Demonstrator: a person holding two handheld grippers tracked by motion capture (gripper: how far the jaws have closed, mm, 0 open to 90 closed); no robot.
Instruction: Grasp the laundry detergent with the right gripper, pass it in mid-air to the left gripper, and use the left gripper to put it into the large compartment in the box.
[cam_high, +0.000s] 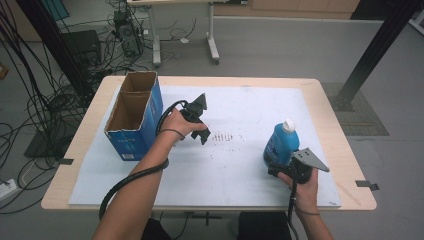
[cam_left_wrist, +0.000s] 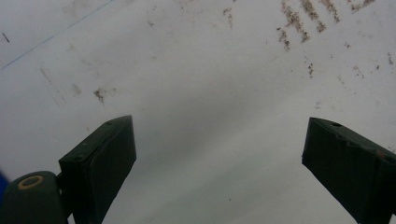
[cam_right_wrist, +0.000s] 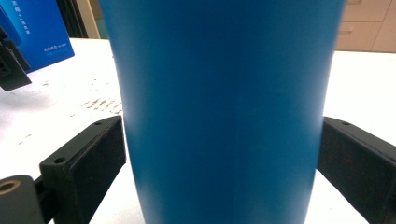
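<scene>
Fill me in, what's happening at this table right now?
A person holds tongs in each hand over a white mat. The right tongs are closed on a blue bottle standing upright near the mat's right edge, pads against both its sides. The left tongs hang open and empty over stained mat, beside an open blue box at the left.

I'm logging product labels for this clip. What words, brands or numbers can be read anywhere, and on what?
No text can be read with certainty.
Blue cardboard box: pale print on its front side in the high view, too small to read.
The same box in the right gripper view: small white lines of print, too blurred to read.
Blue bottle: no legible label.
</scene>
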